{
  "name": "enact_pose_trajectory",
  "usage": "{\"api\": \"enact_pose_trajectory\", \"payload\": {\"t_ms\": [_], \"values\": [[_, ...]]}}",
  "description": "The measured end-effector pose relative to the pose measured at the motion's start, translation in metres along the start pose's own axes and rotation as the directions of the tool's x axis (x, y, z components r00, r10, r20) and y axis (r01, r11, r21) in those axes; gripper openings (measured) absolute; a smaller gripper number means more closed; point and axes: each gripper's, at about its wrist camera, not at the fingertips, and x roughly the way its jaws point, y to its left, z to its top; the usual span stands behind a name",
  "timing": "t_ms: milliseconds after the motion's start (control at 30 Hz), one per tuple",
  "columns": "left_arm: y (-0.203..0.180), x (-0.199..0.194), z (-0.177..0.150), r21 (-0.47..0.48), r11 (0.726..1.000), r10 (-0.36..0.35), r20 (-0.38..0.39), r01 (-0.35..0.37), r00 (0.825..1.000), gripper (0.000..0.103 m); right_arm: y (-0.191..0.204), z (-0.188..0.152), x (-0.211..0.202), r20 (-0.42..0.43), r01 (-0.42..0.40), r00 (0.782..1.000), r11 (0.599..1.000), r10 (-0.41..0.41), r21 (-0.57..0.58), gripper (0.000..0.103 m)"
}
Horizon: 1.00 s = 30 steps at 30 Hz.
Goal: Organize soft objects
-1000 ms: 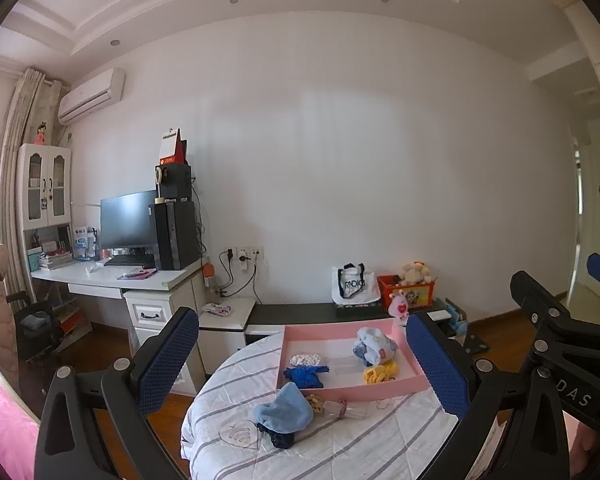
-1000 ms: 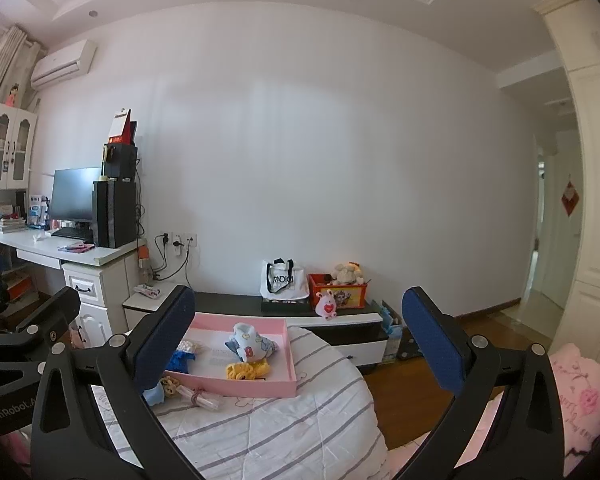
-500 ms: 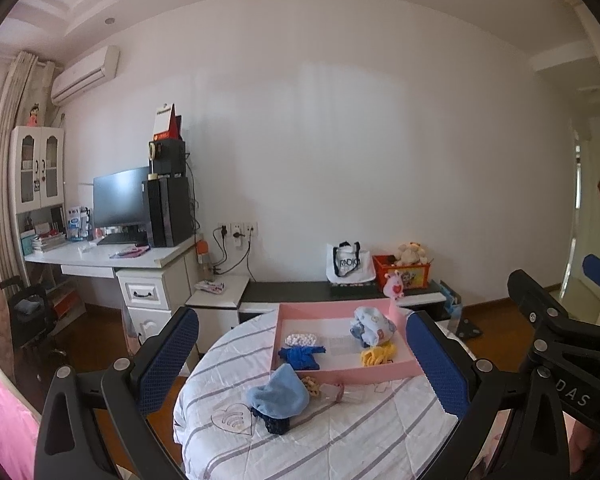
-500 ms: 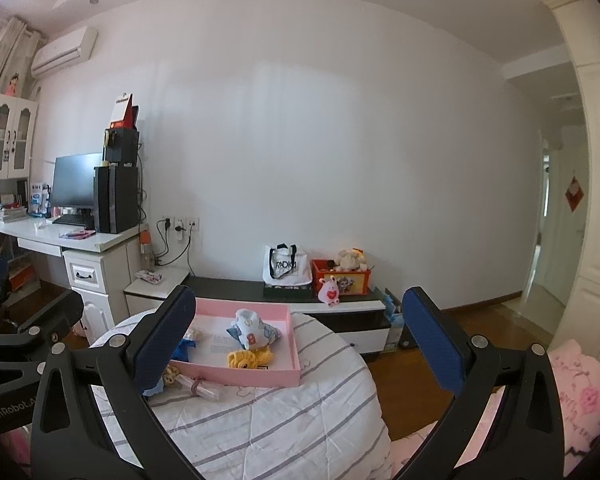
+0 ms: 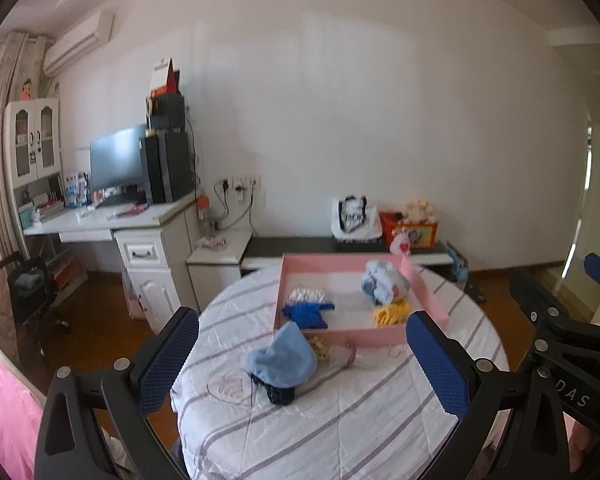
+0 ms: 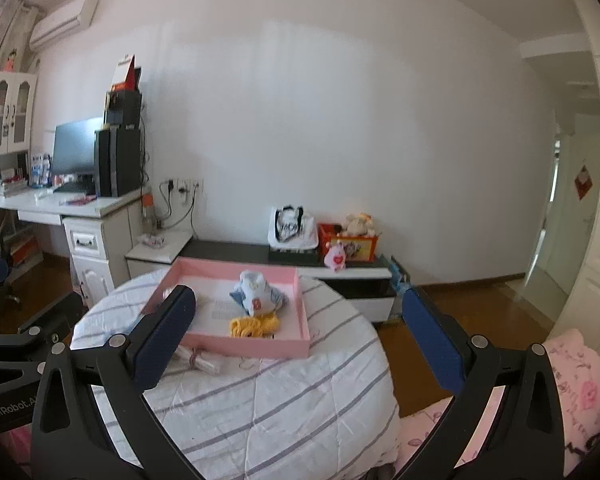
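Both cameras have tilted down toward the striped round table (image 5: 340, 420). Left gripper (image 5: 302, 364) and right gripper (image 6: 300, 344) hang spread wide, empty. A light-blue cap (image 5: 284, 356) lies between the left fingers, before the pink tray (image 5: 352, 337). Only the left view shows it; a desk (image 5: 100, 220) stands behind.

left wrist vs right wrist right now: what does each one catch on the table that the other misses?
Left wrist only: the light blue hat on the striped cloth in front of the tray, and the dark blue item inside the tray; the right view's finger covers that area. Right wrist only: the pink bedding to the right. Both: the pink tray, the yellow item and the pale blue bundle in it. Both hand-held grippers, left and right, are open and empty.
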Motion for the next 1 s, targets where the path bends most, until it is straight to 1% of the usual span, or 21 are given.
{"api": "enact_pose_trajectory", "payload": {"t_ms": [133, 300, 400, 500, 533, 667, 767, 933, 1000], "values": [[0.002, 0.023, -0.001, -0.002, 1.000, 0.001, -0.085, -0.001, 0.996, 0.103, 0.004, -0.009, 0.018, -0.054, -0.004, 0.999, 1.000, 0.004, -0.014, 0.103], [0.001, 0.052, -0.005, 0.011, 0.999, 0.036, -0.158, -0.035, 0.987, 0.103, 0.010, -0.027, 0.047, -0.146, -0.025, 0.989, 0.999, 0.022, -0.021, 0.103], [0.002, 0.075, -0.010, 0.013, 0.999, 0.047, -0.214, -0.046, 0.976, 0.103, 0.013, -0.040, 0.066, -0.202, -0.041, 0.979, 0.999, 0.036, -0.019, 0.103], [0.003, 0.097, -0.015, 0.017, 0.998, 0.056, -0.271, -0.053, 0.961, 0.103, 0.017, -0.052, 0.082, -0.250, -0.055, 0.967, 0.998, 0.048, -0.020, 0.103], [0.004, 0.103, -0.016, 0.018, 0.998, 0.059, -0.286, -0.057, 0.956, 0.103, 0.019, -0.056, 0.089, -0.269, -0.062, 0.962, 0.998, 0.054, -0.021, 0.103], [0.006, 0.130, -0.023, 0.027, 0.997, 0.079, -0.344, -0.074, 0.935, 0.103, 0.024, -0.073, 0.116, -0.359, -0.100, 0.929, 0.995, 0.089, -0.013, 0.103], [0.006, 0.149, -0.027, 0.033, 0.996, 0.091, -0.379, -0.085, 0.921, 0.103, 0.028, -0.083, 0.130, -0.399, -0.112, 0.912, 0.994, 0.100, -0.008, 0.103], [0.016, 0.180, -0.035, 0.032, 0.995, 0.100, -0.427, -0.096, 0.899, 0.103, 0.034, -0.099, 0.157, -0.469, -0.143, 0.874, 0.990, 0.130, 0.008, 0.103], [0.019, 0.189, -0.035, 0.026, 0.995, 0.100, -0.438, -0.099, 0.893, 0.103, 0.035, -0.102, 0.164, -0.482, -0.148, 0.865, 0.989, 0.138, 0.018, 0.103]]}}
